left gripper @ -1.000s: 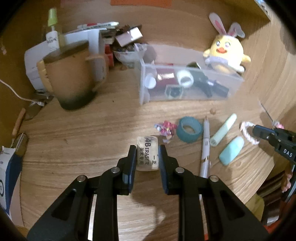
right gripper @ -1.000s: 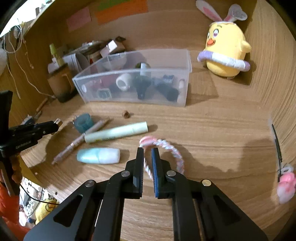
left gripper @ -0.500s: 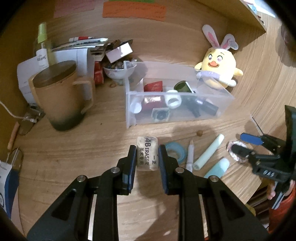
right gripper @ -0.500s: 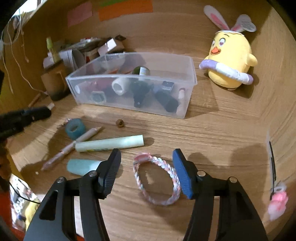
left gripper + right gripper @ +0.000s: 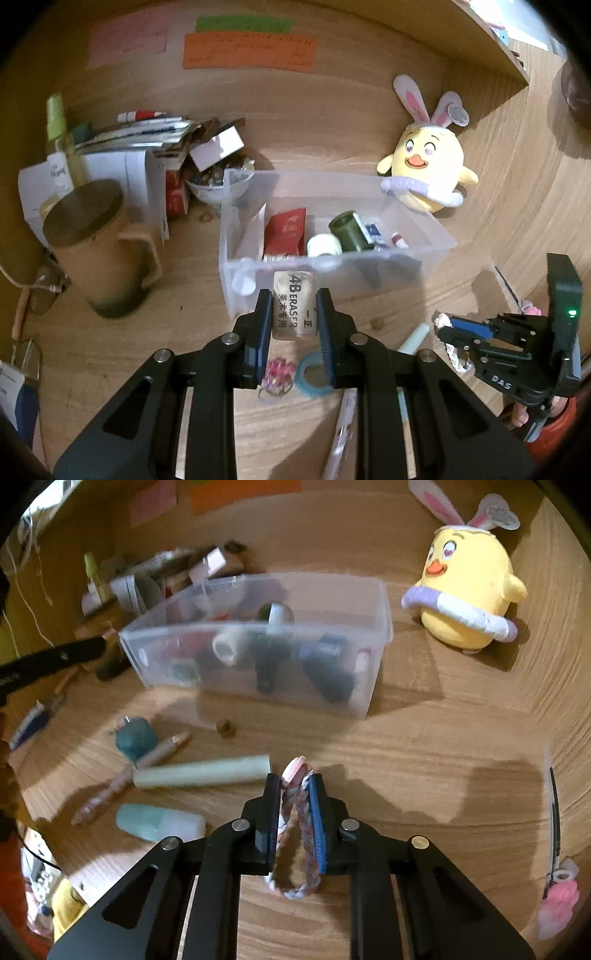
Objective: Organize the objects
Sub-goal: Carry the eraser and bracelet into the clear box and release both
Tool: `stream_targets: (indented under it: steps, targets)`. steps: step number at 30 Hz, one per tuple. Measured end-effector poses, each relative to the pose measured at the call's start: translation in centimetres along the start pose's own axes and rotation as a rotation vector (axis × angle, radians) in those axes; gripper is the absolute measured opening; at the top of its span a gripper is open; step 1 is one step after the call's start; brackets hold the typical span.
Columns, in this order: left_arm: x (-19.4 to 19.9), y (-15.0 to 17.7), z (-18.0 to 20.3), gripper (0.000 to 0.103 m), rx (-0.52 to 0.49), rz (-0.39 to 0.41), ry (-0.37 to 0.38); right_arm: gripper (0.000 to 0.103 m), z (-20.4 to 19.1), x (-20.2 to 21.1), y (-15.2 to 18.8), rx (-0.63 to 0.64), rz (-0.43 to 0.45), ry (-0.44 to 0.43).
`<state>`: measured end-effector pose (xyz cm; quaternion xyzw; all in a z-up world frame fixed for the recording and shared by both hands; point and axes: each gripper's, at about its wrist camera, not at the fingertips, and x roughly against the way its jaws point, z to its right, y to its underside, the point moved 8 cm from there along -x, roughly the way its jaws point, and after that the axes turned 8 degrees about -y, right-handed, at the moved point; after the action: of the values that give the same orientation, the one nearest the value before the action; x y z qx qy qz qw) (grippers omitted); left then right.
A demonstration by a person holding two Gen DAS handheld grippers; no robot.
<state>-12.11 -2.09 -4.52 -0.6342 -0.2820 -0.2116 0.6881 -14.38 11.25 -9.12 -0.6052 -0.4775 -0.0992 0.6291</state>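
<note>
Two grippers at work over a wooden counter (image 5: 461,746). Left gripper (image 5: 293,314): jaws clamped on a white eraser (image 5: 294,308) printed "4B ERASER", held clear of the counter, just in front of the near wall of a clear plastic bin (image 5: 332,266). Right gripper (image 5: 293,805): jaws pressed together on a braided pink-and-white bracelet (image 5: 295,834), loop squeezed flat between the pads, one end poking out past the tips, the other hanging below.

Inside the bin: a red packet (image 5: 286,230), a white roll (image 5: 324,245), a dark green cylinder (image 5: 349,232) and other small items too blurred to name. Behind the bin's right end, a yellow chick plush with rabbit ears (image 5: 467,590), apart from the bin.

Loose on the counter in front of the bin: a teal tape roll (image 5: 136,738), a pink pen (image 5: 129,775) lying slantwise, a pale green tube (image 5: 201,771) lying flat, a mint-coloured capsule-shaped case (image 5: 159,823) nearest the edge. Under the left gripper, a cluster of pink clips (image 5: 275,374) beside the tape roll.

Left of the bin: a brown lidded mug (image 5: 99,247), white boxes and stacked papers (image 5: 140,129) behind it. Far right on the counter: a black hair clip with a pink ornament (image 5: 557,901).
</note>
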Motion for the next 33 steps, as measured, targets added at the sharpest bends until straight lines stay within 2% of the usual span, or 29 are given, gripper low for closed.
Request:
stream_targets:
  steps: [5,11,14,24,33]
  targets:
    - [-0.9,-2.5,0.6,0.023,-0.005,0.024,0.019,0.014,0.3,2.5,-3.5,-0.024,0.100,-0.038]
    - [-1.3,-5.0,1.3,0.023,-0.003,0.043,0.049,0.014,0.4,4.2,-8.3,0.000,0.205,-0.027]
    - [-1.9,-5.8,1.8,0.023,-0.003,0.036,0.055,0.014,0.7,4.3,-10.3,0.001,0.229,-0.030]
    - [-4.8,-7.3,3.2,0.023,-0.025,0.006,0.039,0.014,1.2,1.6,-14.0,0.014,0.209,-0.040]
    - [-7.7,-6.9,4.1,0.023,-0.059,-0.040,0.018,0.014,2.8,-2.9,-14.4,-0.016,0.130,-0.009]
